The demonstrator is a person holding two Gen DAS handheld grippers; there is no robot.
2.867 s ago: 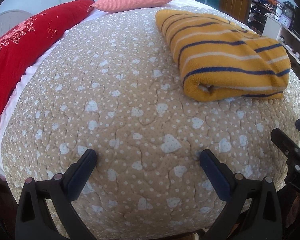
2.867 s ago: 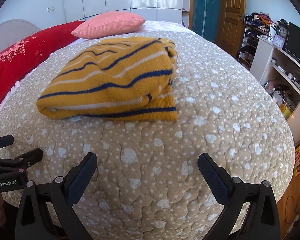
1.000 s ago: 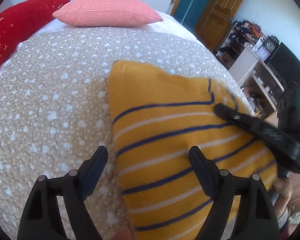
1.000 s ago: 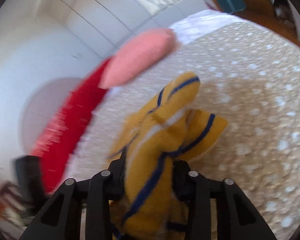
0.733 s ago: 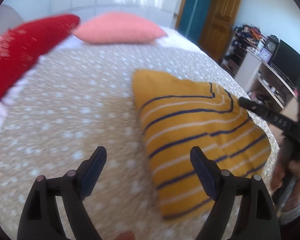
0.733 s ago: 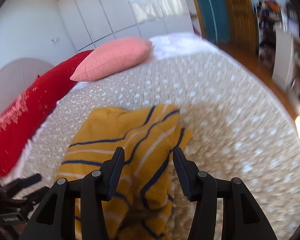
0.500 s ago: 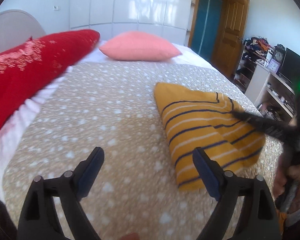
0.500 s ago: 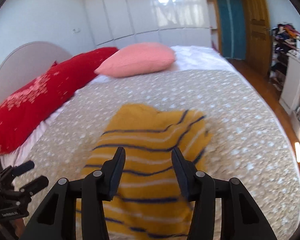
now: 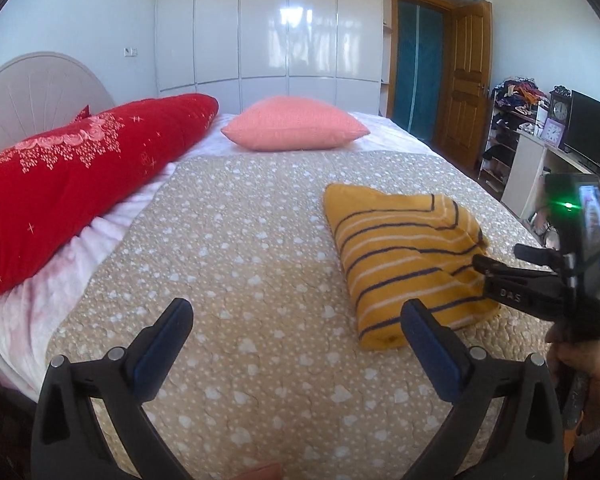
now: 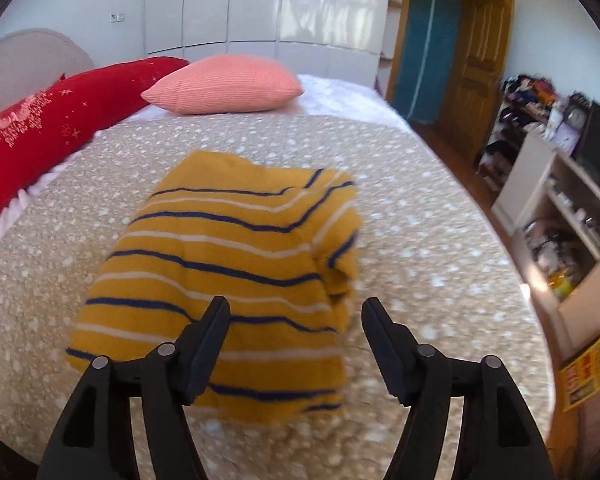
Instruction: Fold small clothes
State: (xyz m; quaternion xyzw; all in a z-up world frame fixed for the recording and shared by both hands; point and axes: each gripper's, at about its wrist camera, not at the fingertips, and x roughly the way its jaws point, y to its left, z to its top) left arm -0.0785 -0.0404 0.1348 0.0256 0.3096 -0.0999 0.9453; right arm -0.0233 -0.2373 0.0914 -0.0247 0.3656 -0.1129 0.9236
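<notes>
A folded mustard-yellow sweater (image 9: 404, 256) with navy and white stripes lies on the right half of the beige heart-print quilt (image 9: 240, 240). It fills the middle of the right wrist view (image 10: 236, 264). My left gripper (image 9: 296, 336) is open and empty, above the quilt to the sweater's left. My right gripper (image 10: 296, 332) is open and empty, just above the sweater's near edge. It also shows at the right of the left wrist view (image 9: 496, 258), at the sweater's right side.
A long red pillow (image 9: 72, 184) lies along the bed's left side and a pink pillow (image 9: 296, 128) at its head. White shelving with clutter (image 10: 560, 216) and a wooden door (image 9: 464, 80) stand to the right, past the bed's edge.
My right gripper has let go of the sweater and opened. Both grippers have pulled back toward the foot of the bed. The sweater now lies flat and folded.
</notes>
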